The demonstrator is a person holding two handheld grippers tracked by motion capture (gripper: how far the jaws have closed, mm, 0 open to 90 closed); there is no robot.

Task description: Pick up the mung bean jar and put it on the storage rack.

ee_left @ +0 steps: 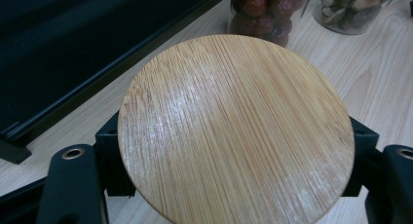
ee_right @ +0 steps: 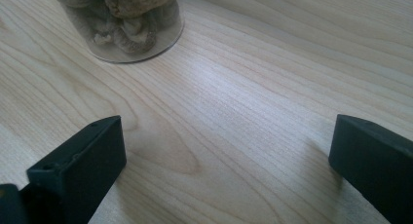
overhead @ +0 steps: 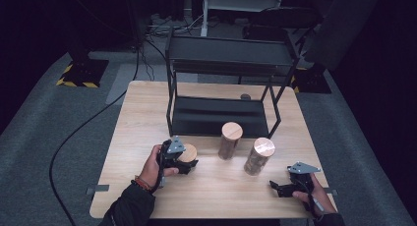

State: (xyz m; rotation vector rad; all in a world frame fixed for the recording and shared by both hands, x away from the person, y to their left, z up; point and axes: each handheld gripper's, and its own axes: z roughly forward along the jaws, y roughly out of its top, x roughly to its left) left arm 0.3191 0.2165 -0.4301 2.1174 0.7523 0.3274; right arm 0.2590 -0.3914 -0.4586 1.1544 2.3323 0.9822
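Bamboo-lidded jar (ee_left: 236, 129) clamped between left gripper (overhead: 183, 163) jaws.

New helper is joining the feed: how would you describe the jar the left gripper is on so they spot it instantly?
Start at the black shelf rack on the wooden table; three bamboo-lidded jars stand before it. Take the leftmost jar, between the left gripper's jaws. Unlike the middle jar and right jar, it stands shortest.

Left gripper (overhead: 186, 163) jaws around lidded jar (overhead: 187, 154); right gripper (overhead: 279, 188) on table (overhead: 147, 113).

High view looks down on the table (overhead: 147, 118); both gripper views skim it closely.
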